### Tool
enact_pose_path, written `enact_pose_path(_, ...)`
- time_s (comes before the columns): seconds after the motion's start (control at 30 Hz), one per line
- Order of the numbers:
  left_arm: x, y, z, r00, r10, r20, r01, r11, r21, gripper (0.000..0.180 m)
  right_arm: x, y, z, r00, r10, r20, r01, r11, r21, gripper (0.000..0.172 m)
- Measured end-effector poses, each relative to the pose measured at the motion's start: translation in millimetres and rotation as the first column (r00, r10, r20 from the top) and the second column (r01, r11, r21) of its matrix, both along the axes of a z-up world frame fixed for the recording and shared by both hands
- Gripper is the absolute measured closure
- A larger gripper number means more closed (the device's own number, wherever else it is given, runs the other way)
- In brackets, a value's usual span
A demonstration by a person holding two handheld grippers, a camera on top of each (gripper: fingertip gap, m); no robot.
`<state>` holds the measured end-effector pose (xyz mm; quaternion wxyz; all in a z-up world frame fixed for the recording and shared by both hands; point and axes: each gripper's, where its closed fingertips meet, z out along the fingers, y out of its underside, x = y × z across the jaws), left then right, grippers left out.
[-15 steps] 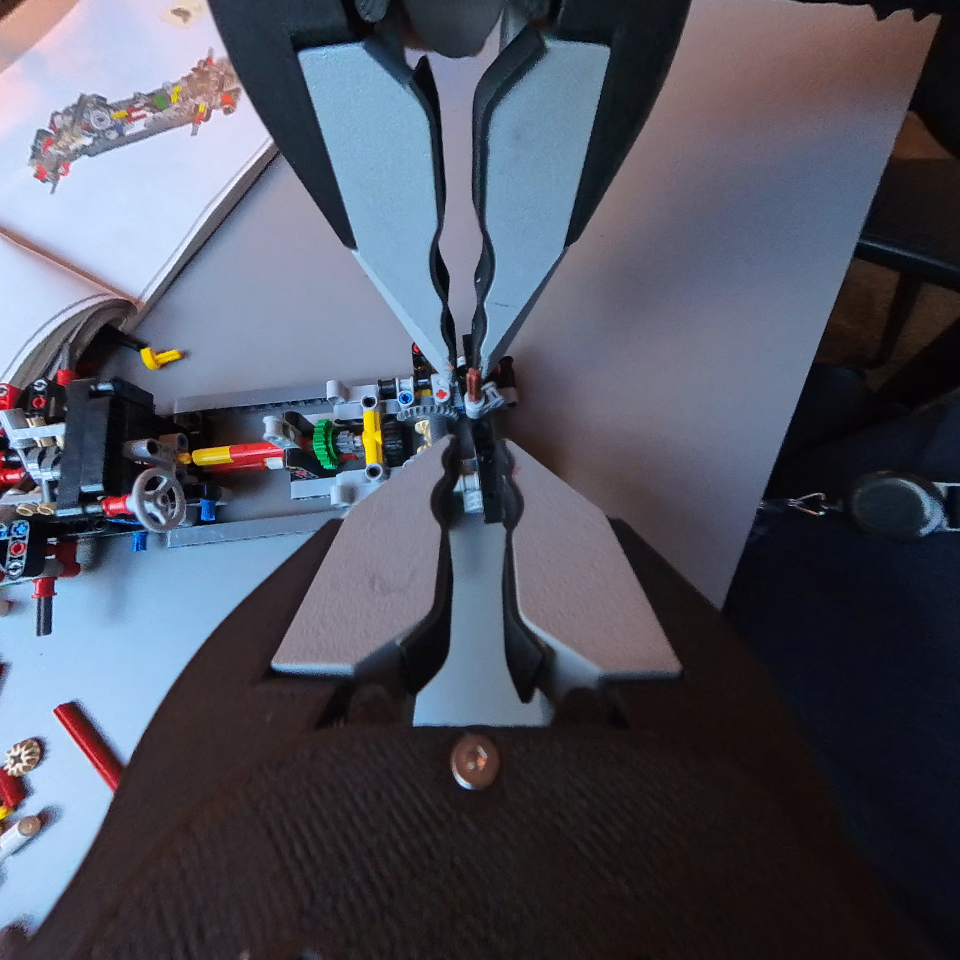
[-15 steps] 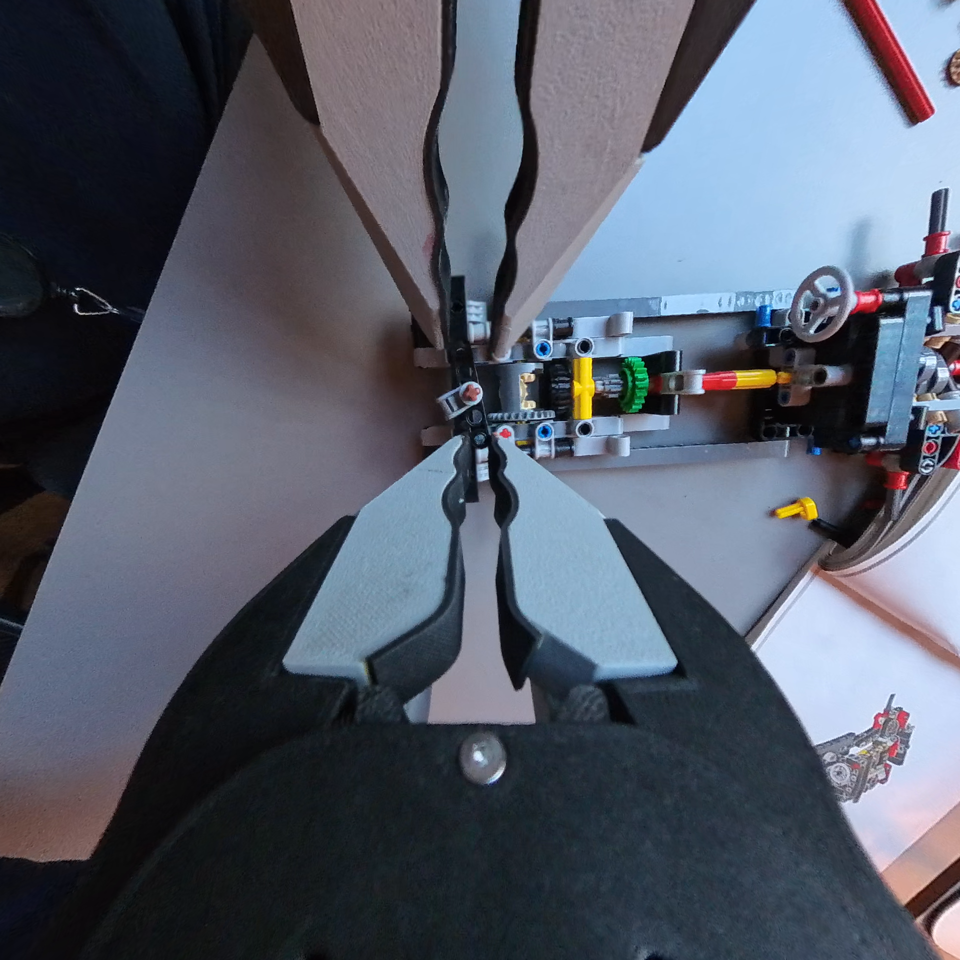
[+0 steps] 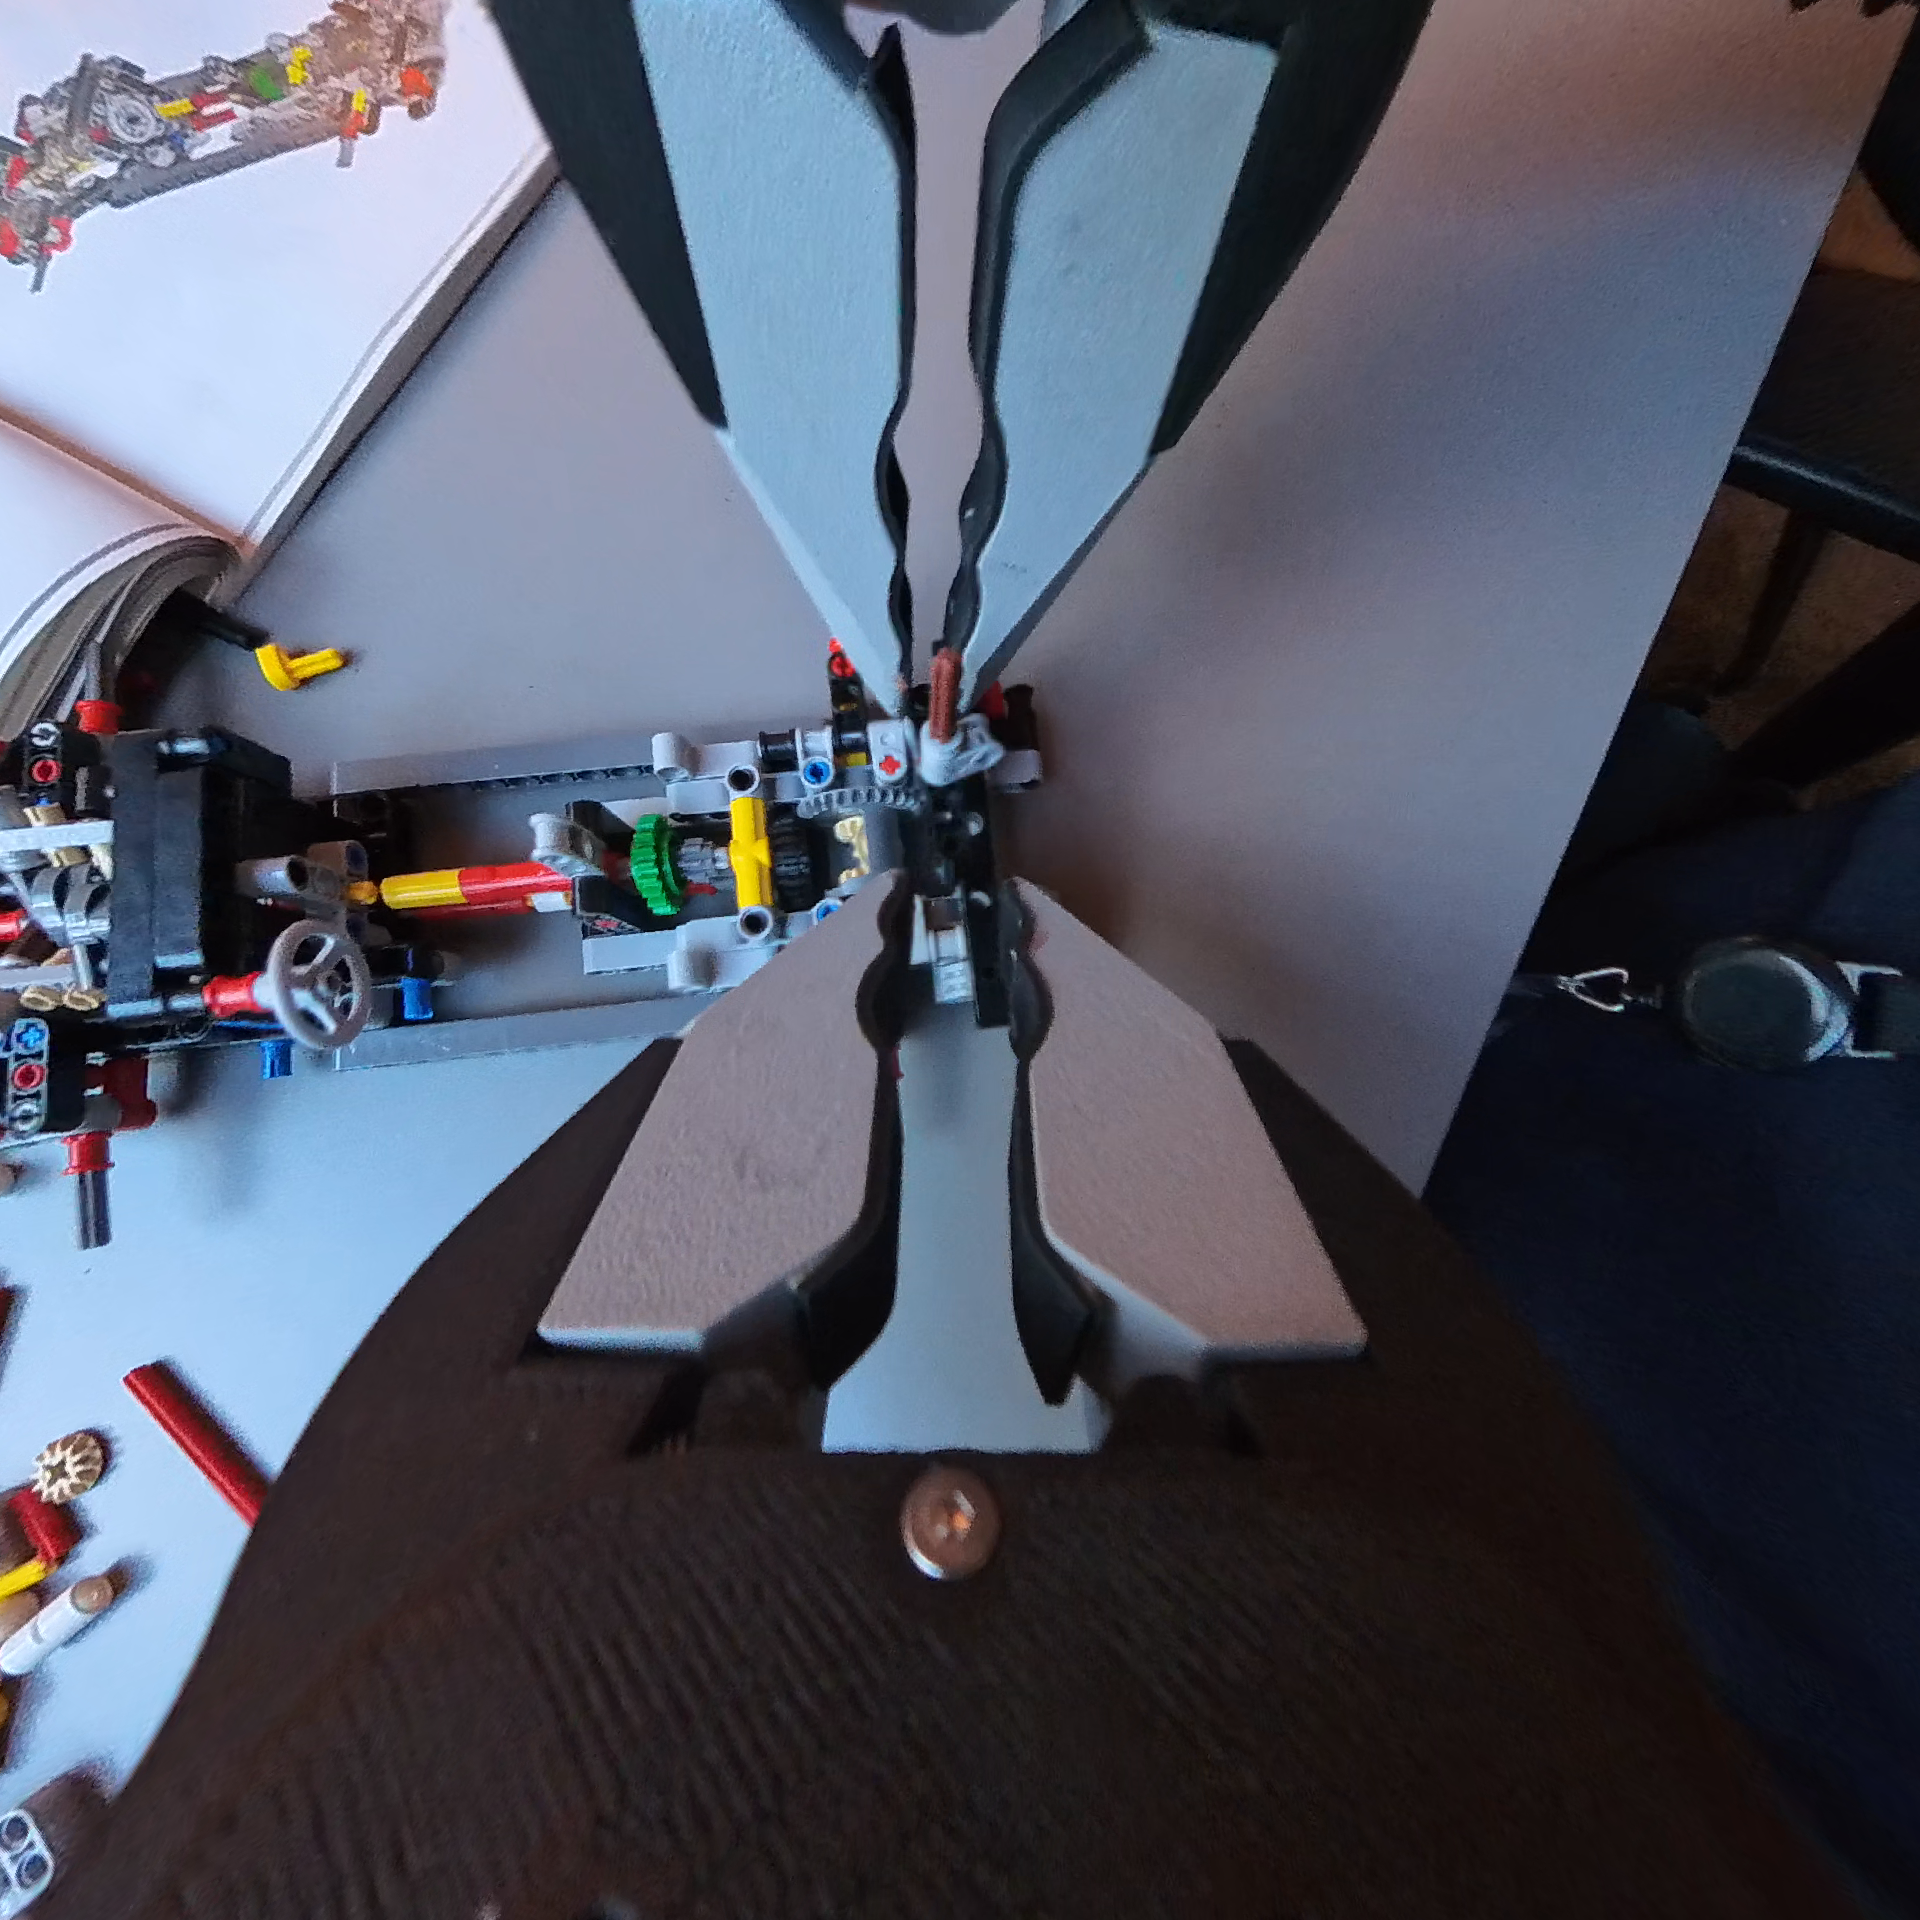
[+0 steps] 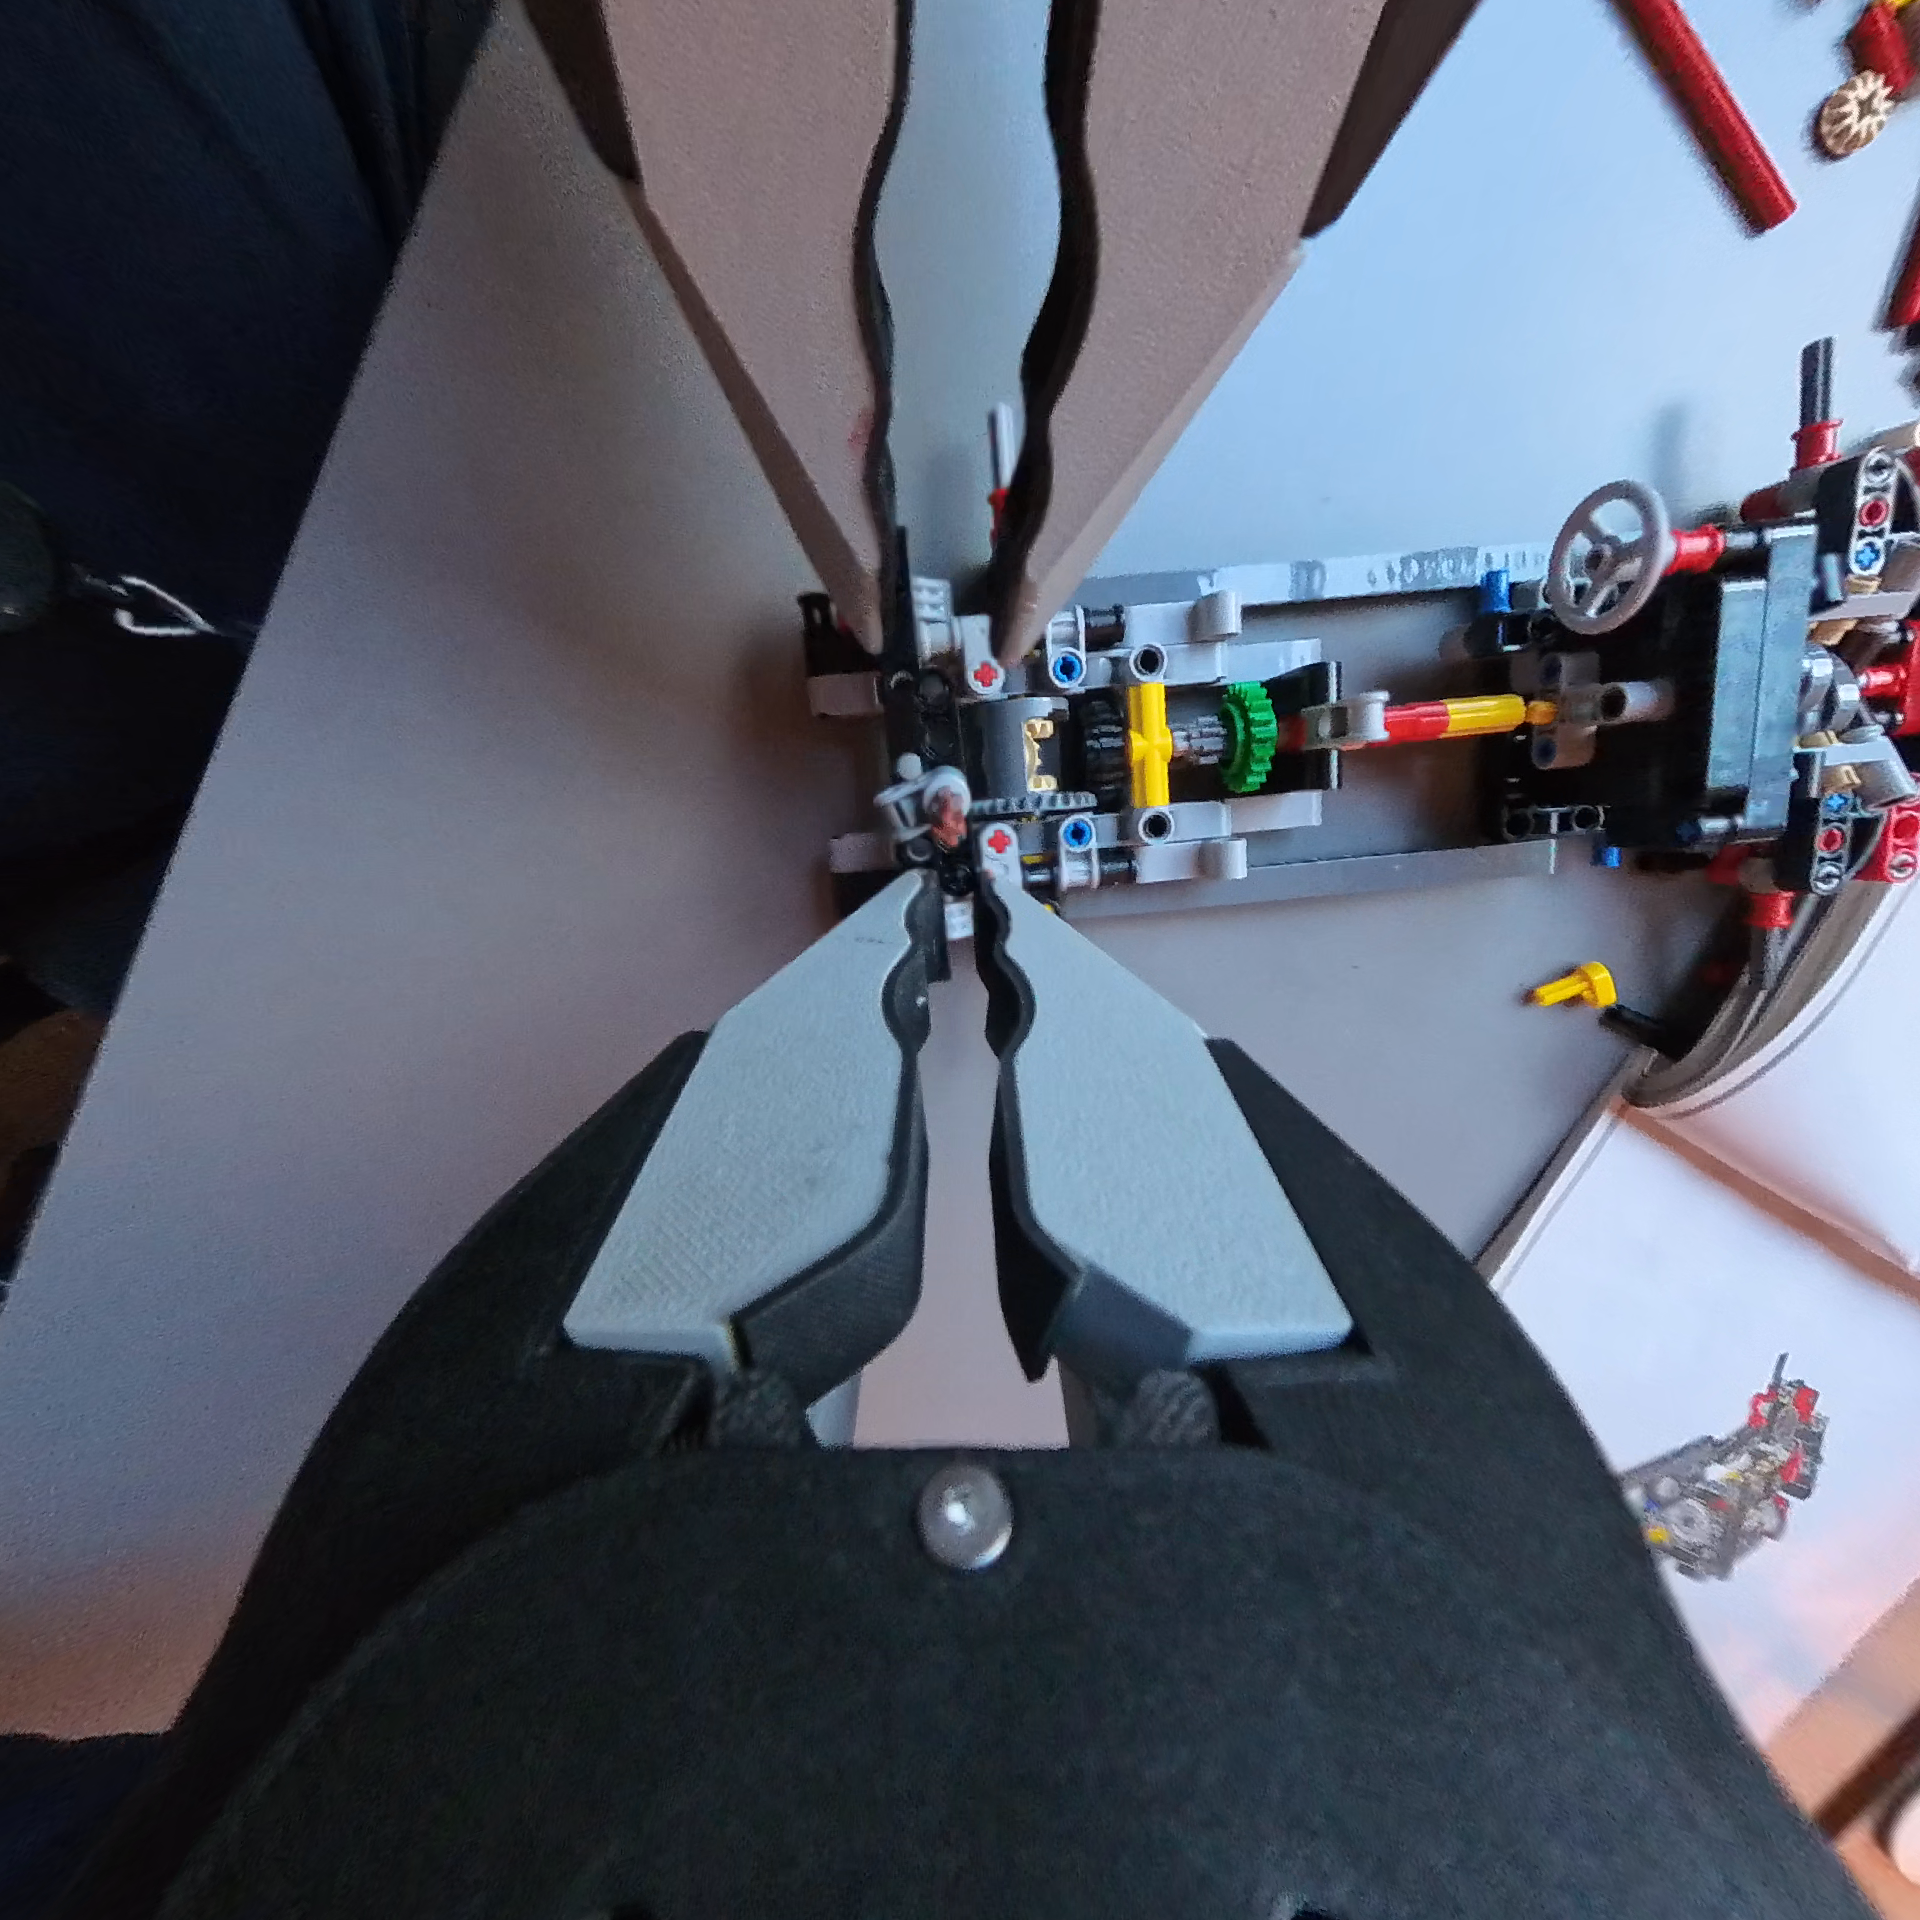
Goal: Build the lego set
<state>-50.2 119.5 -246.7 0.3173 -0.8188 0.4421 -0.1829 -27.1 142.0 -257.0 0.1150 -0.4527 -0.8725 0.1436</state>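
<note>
Fingers of the right gripper were clamped on one end of the black beam crossing the brick-built chassis on the desk — apparently steadying it — while the left gripper stood with fingers apart astride the other end.

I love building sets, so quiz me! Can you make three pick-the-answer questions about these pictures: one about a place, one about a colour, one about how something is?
1. Where is the loose yellow peg?
A on the table, beside the booklet
B on the model
C in a gripper
2. What colour is the steering wheel?
A grey
B green
C yellow
3. The booklet is
A shut
B open
C rolled up

Answers: A, it lies alone by the pages' edge; A, its rim is grey; B, a page lies spread flat.
</note>
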Motion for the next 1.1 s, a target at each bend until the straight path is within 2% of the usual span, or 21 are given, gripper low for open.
enact_pose_path(0.17,2.4,1.3,5.6,1.0,0.005,0.025,-0.005,1.0,-0.005,0.169,0.1,-3.8,3.1,1.0,-0.001,0.019,0.002,1.0,-0.024,0.168)
enact_pose_path(0.33,7.5,0.0,-5.0,1.0,-0.016,-0.002,0.016,0.999,-0.029,0.175,0.8,-6.4,-0.6,0.999,-0.012,0.042,0.014,0.999,-0.041,0.168)
enact_pose_path(0.53,9.8,-2.8,-2.1,0.999,-0.018,0.027,0.019,0.998,-0.056,0.169,3.1,-5.9,-1.3,0.998,-0.026,0.061,0.028,0.998,-0.047,0.168)
enact_pose_path(0.6,8.4,-1.2,-2.7,1.0,-0.018,0.008,0.018,0.999,-0.043,0.175,3.2,-5.9,-1.3,0.997,-0.025,0.069,0.028,0.999,-0.045,0.168)
enact_pose_path(0.83,11.8,-2.8,-3.5,1.0,-0.018,0.026,0.02,0.997,-0.077,0.171,3.4,-7.7,-1.4,0.995,-0.028,0.091,0.033,0.998,-0.047,0.168)
enact_pose_path(1.1,7.7,0.4,-7.4,1.0,-0.013,0.004,0.013,0.999,-0.052,0.175,1.0,-7.9,-1.3,0.996,-0.049,0.077,0.055,0.995,-0.078,0.168)
